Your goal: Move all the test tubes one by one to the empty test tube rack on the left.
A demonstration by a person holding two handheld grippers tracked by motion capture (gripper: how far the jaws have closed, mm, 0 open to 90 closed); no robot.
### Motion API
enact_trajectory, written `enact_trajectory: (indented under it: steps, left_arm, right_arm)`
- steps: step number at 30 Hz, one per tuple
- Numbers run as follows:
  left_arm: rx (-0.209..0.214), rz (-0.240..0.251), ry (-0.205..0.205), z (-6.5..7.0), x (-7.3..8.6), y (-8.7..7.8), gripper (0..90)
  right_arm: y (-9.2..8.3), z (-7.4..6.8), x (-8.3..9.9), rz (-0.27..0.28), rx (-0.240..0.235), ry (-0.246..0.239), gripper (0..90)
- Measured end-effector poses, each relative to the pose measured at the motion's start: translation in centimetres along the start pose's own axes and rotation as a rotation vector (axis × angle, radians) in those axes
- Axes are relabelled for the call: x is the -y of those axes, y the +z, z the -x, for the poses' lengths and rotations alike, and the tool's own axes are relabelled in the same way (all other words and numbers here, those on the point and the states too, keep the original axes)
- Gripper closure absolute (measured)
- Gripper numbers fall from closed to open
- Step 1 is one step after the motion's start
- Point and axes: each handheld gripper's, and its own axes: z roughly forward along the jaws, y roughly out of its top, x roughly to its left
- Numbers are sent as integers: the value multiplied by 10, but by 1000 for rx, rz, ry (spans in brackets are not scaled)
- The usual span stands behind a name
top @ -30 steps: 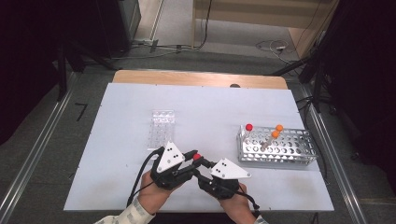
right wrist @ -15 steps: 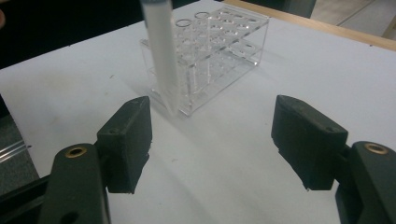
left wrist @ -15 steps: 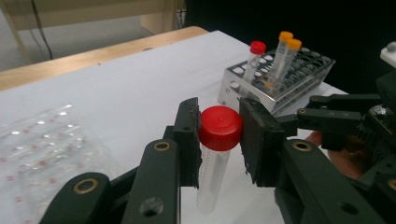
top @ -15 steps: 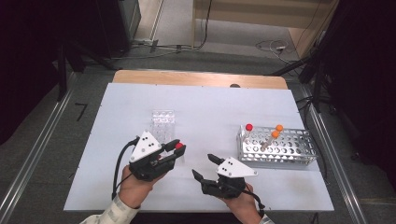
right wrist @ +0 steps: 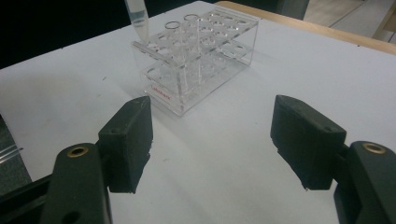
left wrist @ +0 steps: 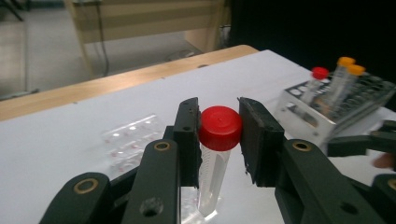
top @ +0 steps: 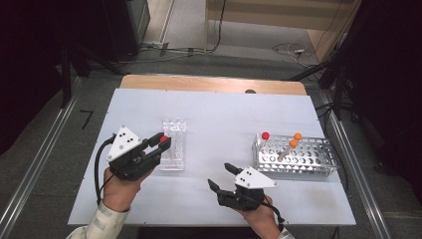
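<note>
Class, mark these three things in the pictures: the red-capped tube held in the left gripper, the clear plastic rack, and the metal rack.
red-capped tube [left wrist: 220, 127], left gripper view, on its red cap.
clear plastic rack [right wrist: 196, 63], right gripper view, on its front wall.
metal rack [top: 298, 160], high view, on its perforated top plate.

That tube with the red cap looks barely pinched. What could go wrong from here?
The left gripper holds the tube by its red cap alone, so it could swing or slip. Its tip hangs just over the clear rack and might catch a hole's rim, nudging that light rack.
</note>
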Motion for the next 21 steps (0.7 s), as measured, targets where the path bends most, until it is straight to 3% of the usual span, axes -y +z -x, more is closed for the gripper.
enact_trajectory:
  steps: [7,21]
  left_arm:
    - [-56,0,-26,-17,1,8,698]
    - [-121,-1,-27,-27,6,24,698]
  right_arm:
    - [1,-1,0,-2,2,1,288]
    - [1,0,1,-3,5,3,290]
